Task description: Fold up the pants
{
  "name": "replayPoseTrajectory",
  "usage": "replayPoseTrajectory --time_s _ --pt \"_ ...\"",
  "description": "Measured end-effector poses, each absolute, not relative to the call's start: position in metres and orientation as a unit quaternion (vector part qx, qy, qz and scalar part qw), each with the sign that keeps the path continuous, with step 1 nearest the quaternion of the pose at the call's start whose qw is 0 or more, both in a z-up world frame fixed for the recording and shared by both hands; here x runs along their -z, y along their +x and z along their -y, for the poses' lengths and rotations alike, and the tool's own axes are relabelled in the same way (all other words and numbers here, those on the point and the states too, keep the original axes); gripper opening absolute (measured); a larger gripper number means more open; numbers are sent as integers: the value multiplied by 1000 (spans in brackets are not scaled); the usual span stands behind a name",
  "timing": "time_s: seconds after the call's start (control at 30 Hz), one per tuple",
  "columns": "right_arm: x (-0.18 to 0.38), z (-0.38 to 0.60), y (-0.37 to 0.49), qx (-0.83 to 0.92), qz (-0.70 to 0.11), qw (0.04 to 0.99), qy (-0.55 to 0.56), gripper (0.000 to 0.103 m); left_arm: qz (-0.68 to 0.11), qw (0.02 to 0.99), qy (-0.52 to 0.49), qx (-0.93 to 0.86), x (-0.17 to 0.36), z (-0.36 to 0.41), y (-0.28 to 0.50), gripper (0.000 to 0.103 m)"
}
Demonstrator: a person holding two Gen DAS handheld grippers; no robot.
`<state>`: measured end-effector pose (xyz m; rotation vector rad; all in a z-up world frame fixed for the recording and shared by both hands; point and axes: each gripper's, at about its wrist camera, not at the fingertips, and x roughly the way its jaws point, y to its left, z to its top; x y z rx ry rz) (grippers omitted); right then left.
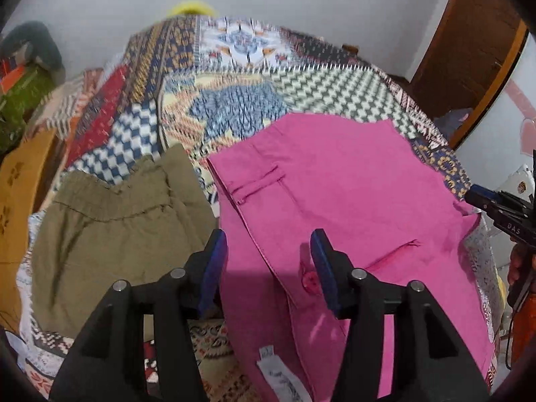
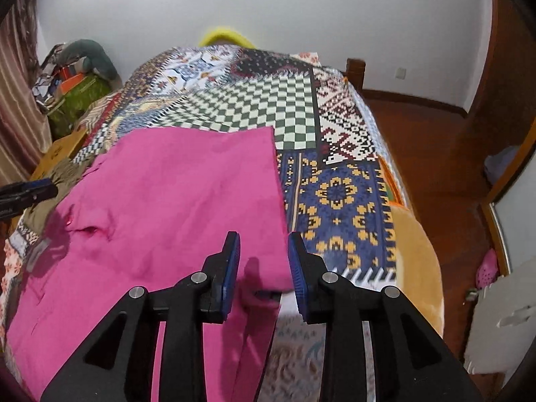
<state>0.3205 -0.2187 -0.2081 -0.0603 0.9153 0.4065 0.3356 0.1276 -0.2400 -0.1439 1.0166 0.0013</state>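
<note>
Pink pants (image 1: 335, 184) lie folded on the patterned bedspread, waistband end with a button (image 1: 310, 283) and white label (image 1: 271, 360) nearest me. My left gripper (image 1: 268, 258) is open and empty just above the waistband edge. In the right wrist view the pink pants (image 2: 174, 194) fill the left half. My right gripper (image 2: 264, 261) is open over their right edge, nothing between the pads. The right gripper also shows at the right edge of the left wrist view (image 1: 502, 207); the left gripper shows at the left edge of the right wrist view (image 2: 26, 192).
Olive-green pants (image 1: 124, 221) lie left of the pink ones. The patchwork bedspread (image 2: 335, 194) covers the bed. A cardboard box (image 1: 20, 201) and piled items (image 2: 77, 77) stand at the left. Wooden floor (image 2: 435, 154) lies right of the bed.
</note>
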Motion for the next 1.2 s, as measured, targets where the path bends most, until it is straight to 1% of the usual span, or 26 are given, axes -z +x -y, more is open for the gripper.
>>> replayPoseTrajectory --time_s 0.03,0.07,0.2,0.3,0.4,0.43,0.47,0.5,0.53,0.57,0.67,0.83,0.97,1.07,1.2 --pt "213 217 326 -193 -443 875 -32 38 -491 868 -69 0 245 -127 339 52" --pt "217 217 329 -192 -445 874 -35 41 -498 864 -69 1 251 -126 342 52" --pt "231 214 335 -202 -466 860 -47 41 -509 857 -78 9 264 -123 351 52" --pt "239 212 339 -220 -476 850 -42 41 -508 855 -105 14 268 -125 355 52" --pt "242 205 339 -230 -472 849 -57 44 -508 852 -123 14 271 -126 359 52" --pt "242 203 340 -233 -472 848 -59 43 -506 854 -122 17 271 -125 360 50" --pt "243 202 340 -235 -471 848 -59 38 -503 856 -119 19 270 -123 360 46" --pt "243 201 340 -239 -471 847 -58 35 -501 858 -114 19 268 -121 360 45" --pt "244 200 341 -239 -470 848 -61 28 -498 860 -108 19 267 -120 360 42" --pt "244 198 341 -239 -468 848 -64 17 -494 863 -102 17 266 -118 359 40" --pt "245 194 337 -239 -458 853 -79 10 -483 871 -92 10 263 -115 356 29" --pt "246 186 329 -227 -437 862 -119 9 -466 882 -67 4 254 -109 357 19" --pt "248 190 331 -225 -441 861 -114 8 -461 887 -35 -5 252 -108 364 19" --pt "249 192 332 -223 -444 861 -109 8 -480 876 -49 -2 264 -114 371 20" --pt "246 192 334 -221 -455 856 -106 9 -484 874 -43 3 259 -113 367 24"
